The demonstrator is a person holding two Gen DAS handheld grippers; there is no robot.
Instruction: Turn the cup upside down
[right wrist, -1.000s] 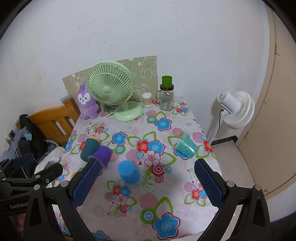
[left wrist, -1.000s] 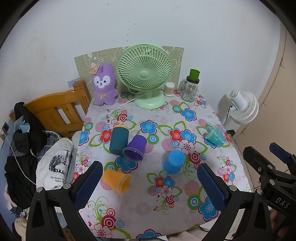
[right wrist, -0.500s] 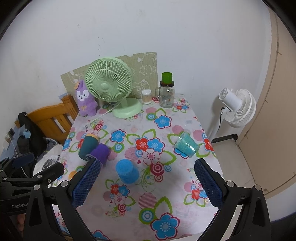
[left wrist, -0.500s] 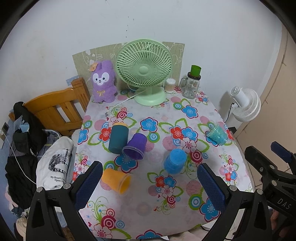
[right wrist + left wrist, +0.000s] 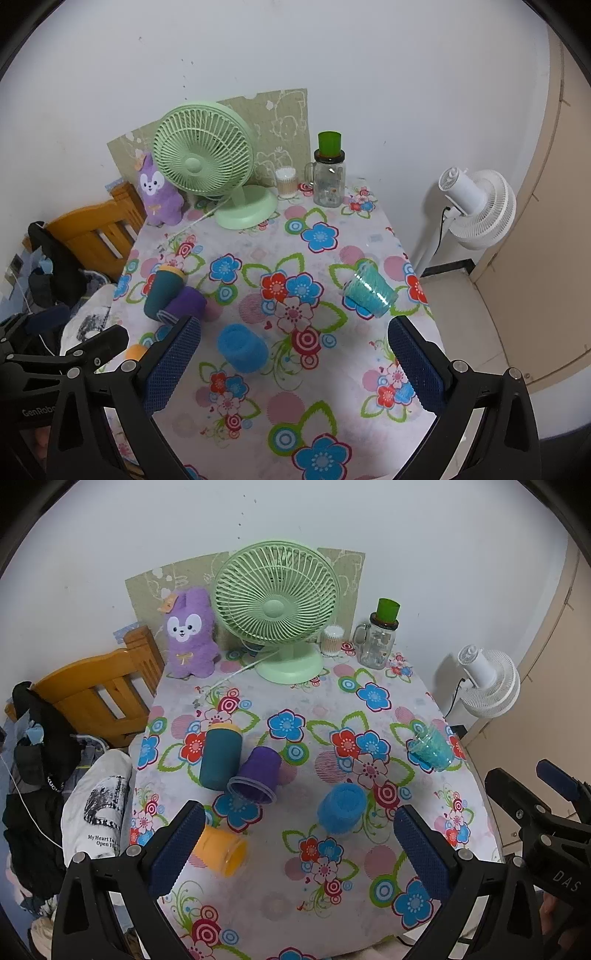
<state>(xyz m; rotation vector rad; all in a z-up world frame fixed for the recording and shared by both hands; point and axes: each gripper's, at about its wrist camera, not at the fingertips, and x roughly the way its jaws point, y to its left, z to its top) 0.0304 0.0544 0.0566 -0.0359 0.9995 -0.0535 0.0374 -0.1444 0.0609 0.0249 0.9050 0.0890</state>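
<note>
Drifted slightly nearer the table, left gripper (image 5: 295, 845) and right gripper (image 5: 293, 365) wide open, empty; blue cup (image 5: 341, 808) ahead probably first, none gripped yet.

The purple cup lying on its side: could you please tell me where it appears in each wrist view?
Left wrist view: purple cup left of centre, touching the dark teal cup, its mouth toward the camera.
Right wrist view: purple cup at the left, just above the right gripper's left finger.
Shared landmark: the green fan at the table's far end.
</note>
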